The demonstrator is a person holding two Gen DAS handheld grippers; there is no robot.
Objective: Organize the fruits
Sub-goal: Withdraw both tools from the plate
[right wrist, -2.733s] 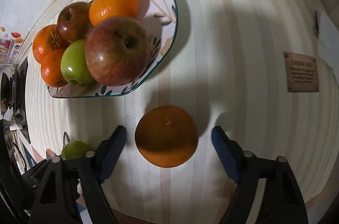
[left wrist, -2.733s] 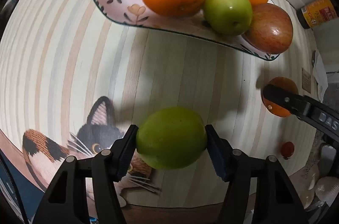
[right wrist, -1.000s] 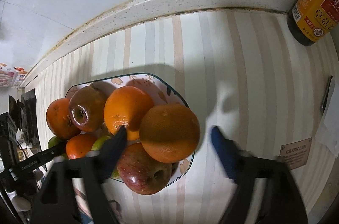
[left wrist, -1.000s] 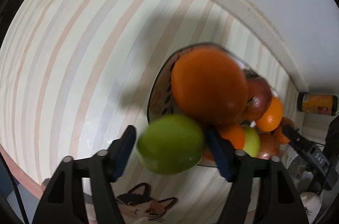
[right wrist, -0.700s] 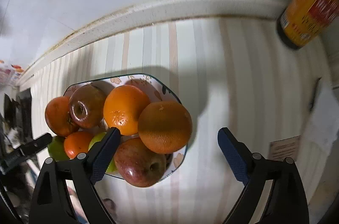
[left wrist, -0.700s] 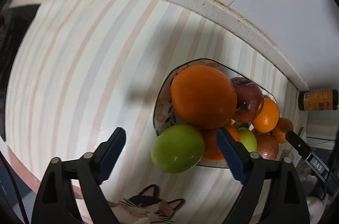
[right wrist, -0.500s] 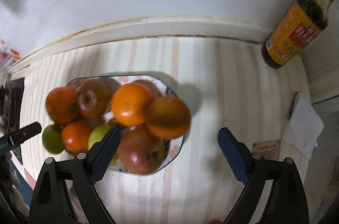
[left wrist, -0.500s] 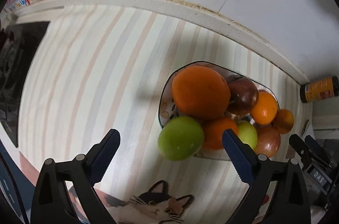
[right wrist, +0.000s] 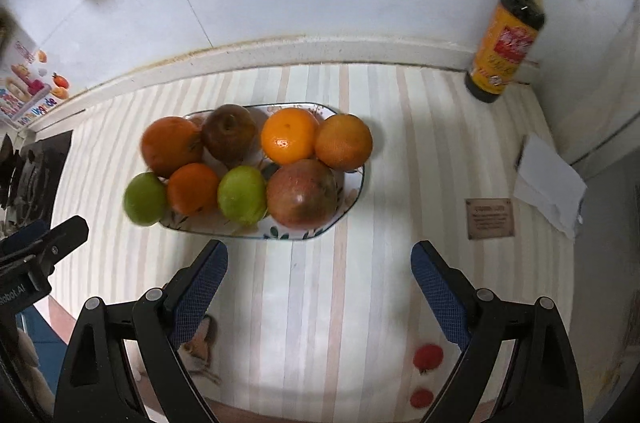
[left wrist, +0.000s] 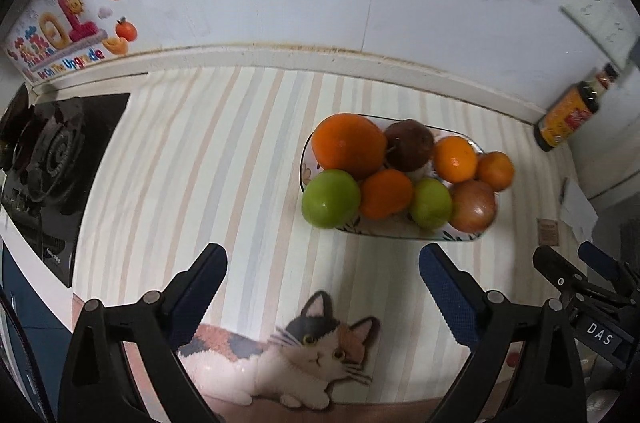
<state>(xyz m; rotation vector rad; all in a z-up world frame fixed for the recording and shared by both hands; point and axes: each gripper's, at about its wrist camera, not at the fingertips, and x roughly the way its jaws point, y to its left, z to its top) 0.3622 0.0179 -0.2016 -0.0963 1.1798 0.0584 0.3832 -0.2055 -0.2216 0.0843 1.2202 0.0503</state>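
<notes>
Right wrist view: fruit is piled on the plate (right wrist: 354, 197).
Both the left gripper (left wrist: 323, 287) and right gripper (right wrist: 319, 279) are held wide and empty, clear of the plate, presumably so nothing is nudged off.

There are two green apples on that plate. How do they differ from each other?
The left green apple sits at the plate's end and bulges out over its rim; the middle green apple lies inside, wedged between a small orange and a red apple. From the left wrist camera the left one looks bigger, though it is nearer. Both are smooth, green and free of either gripper.
</notes>
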